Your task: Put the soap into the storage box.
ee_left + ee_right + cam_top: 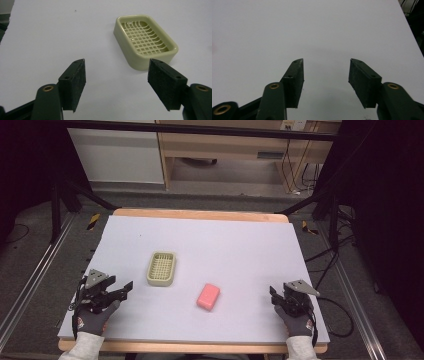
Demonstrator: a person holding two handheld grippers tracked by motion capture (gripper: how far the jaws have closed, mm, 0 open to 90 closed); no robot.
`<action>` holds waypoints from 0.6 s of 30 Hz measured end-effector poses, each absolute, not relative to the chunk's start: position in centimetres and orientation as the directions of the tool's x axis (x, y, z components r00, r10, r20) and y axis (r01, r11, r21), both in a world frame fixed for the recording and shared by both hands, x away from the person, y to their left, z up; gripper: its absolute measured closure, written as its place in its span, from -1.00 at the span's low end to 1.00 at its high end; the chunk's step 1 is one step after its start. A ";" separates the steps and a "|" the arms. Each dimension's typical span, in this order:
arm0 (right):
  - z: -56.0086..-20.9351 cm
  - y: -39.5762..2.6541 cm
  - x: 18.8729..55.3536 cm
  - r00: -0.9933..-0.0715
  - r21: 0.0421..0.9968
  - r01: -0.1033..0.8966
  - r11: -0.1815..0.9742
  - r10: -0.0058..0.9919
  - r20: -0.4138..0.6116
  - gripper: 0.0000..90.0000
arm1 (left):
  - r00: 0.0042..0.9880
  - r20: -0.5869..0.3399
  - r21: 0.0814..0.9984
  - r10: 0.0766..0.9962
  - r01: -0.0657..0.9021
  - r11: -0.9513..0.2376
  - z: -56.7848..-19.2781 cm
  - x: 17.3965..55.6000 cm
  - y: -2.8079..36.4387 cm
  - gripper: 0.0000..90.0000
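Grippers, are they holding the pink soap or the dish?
Neither. The left gripper and right gripper are open with only table between their fingers; the pink soap and dish lie untouched.

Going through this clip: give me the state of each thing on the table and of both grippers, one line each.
soap dish: upright on the table, empty, grid insert visible, nothing touching it.
pink soap bar: lying flat on the table, apart from the soap dish, untouched.
left gripper: open, nothing between the jaws, near the soap dish.
right gripper: open, nothing between the jaws, over bare table.
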State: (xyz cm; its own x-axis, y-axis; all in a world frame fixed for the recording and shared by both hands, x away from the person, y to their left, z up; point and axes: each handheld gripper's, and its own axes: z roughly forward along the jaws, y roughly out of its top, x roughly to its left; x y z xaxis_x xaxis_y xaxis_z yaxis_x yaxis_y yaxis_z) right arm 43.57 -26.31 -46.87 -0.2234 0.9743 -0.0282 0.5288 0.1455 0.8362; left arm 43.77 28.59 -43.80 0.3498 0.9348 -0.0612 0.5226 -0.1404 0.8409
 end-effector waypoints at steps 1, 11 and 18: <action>-46.8 -26.3 43.5 -0.229 0.836 0.528 0.151 0.973 -0.031 0.08 | 0.351 -0.060 0.844 0.935 0.518 -0.141 -43.7 43.8 28.5 -0.35; -46.8 -26.3 43.4 -0.230 0.835 0.526 0.159 0.972 -0.040 0.20 | 0.381 -0.075 0.847 0.921 0.512 -0.143 -43.0 43.7 27.5 -0.39; -46.9 -26.2 43.4 -0.225 0.832 0.531 0.159 0.973 -0.042 0.15 | 0.411 -0.071 0.848 0.909 0.505 -0.162 -42.3 43.8 26.5 -0.42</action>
